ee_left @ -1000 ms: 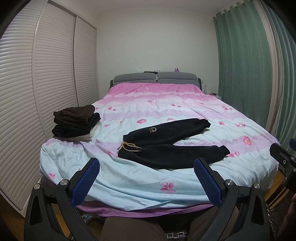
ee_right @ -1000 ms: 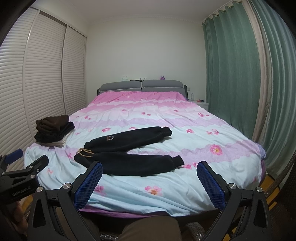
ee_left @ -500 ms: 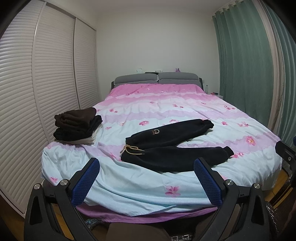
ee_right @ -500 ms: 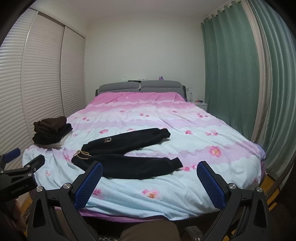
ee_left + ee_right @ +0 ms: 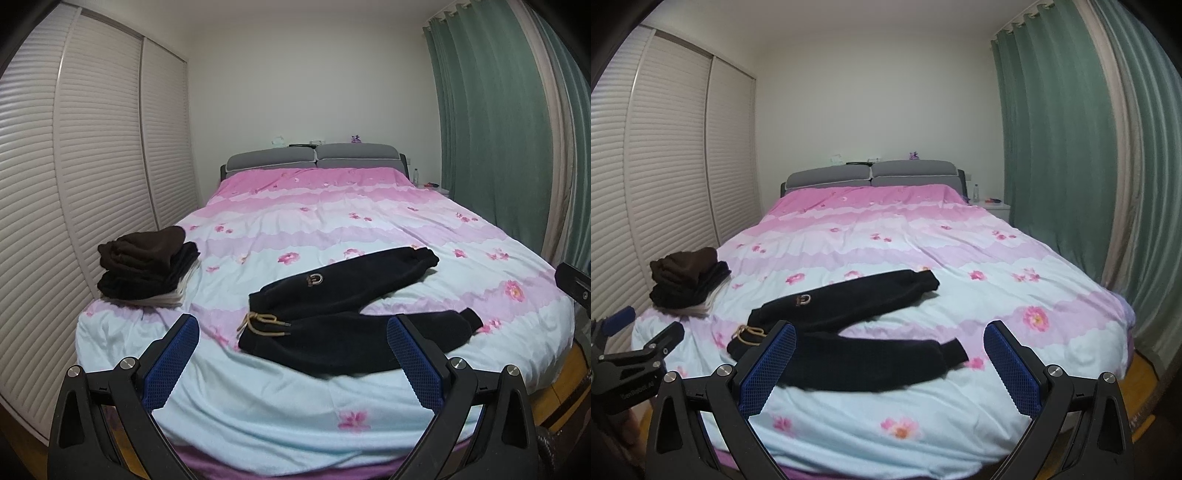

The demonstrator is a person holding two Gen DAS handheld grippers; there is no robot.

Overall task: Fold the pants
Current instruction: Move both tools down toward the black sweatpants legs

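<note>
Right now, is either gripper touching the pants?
No. In the left wrist view the black pants lie spread flat on the bed, and the left gripper hangs open short of them.

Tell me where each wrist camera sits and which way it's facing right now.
Left wrist view: on the left gripper, at the foot of the bed with the pink and pale blue floral cover, facing the headboard; its open blue-padded fingers frame the black fleece pants.
Right wrist view: on the right gripper, further right, facing the same way; its open fingers show, and the left gripper at its left edge.
Both share the pants, bed and stack of folded dark clothes.
</note>
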